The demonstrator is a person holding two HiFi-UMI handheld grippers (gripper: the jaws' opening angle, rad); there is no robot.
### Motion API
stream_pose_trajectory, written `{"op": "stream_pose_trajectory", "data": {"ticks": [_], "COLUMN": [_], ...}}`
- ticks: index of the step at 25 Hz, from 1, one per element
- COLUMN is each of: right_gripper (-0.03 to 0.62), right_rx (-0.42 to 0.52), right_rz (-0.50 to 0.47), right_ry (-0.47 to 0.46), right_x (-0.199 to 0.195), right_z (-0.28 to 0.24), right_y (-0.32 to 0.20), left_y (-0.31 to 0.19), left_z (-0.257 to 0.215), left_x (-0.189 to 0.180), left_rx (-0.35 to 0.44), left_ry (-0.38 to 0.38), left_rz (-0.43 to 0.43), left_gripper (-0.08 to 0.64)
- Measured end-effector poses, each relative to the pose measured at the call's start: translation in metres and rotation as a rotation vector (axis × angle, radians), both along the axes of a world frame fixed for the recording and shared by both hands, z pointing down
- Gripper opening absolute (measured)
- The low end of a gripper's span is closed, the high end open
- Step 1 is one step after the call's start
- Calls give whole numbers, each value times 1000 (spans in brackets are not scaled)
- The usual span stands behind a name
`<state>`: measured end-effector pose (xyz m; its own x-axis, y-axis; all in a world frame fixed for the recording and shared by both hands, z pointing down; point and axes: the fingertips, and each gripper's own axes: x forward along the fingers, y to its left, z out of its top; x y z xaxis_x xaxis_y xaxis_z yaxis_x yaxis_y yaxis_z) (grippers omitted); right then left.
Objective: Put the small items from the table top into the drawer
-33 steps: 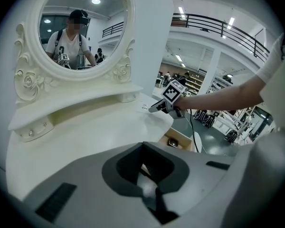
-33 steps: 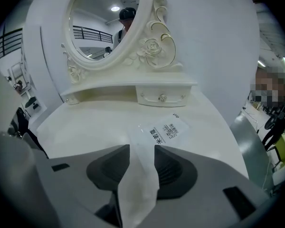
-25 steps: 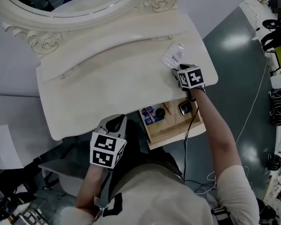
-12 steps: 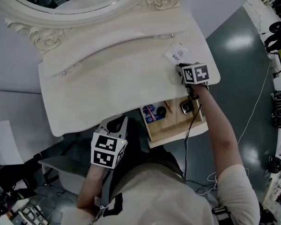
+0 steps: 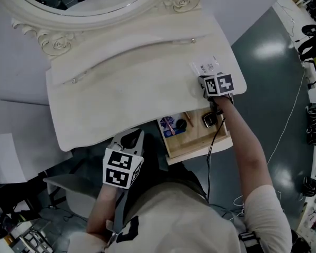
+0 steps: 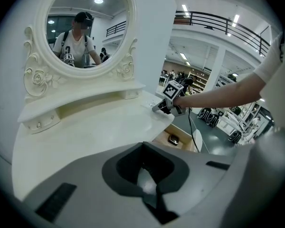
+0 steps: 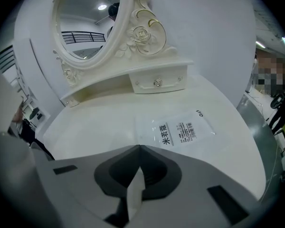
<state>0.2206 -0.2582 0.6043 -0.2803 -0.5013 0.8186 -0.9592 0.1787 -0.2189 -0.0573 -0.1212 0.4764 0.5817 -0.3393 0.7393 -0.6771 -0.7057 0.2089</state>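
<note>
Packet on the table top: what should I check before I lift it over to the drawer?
1. Right gripper grips packet: ok, jaws have just closed on its near edge.
2. Drawer open: ok.
3. Space in drawer: ok, bare wood shows.
4. Left gripper clear of the path: ok, shut, empty, held in front of the table top.
5. Grip firm enough to lift: cannot tell.

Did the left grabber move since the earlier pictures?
No. The left gripper stays where it was, just below the table's front edge and left of the open drawer, jaws shut with nothing between them.
</note>
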Motion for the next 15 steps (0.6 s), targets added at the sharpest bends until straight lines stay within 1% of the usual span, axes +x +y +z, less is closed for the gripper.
{"op": "stream_pose_trajectory", "data": {"ticks": [7, 12, 15], "right_gripper": [28, 28, 28], "right_rx": [6, 30, 42], "right_rz": [7, 24, 18], "right_ry": [-47, -108, -134], "right_x": [0, -2, -5], "right_z": [-11, -29, -39], "right_y": [16, 24, 34], "left_y": [5, 9, 13], "left_z": [-4, -9, -12], "left_x": [5, 15, 21], "left_rx": [11, 25, 30], "left_ry": [2, 10, 12], "left_rz": [11, 29, 40], "left_gripper": [52, 52, 52]}}
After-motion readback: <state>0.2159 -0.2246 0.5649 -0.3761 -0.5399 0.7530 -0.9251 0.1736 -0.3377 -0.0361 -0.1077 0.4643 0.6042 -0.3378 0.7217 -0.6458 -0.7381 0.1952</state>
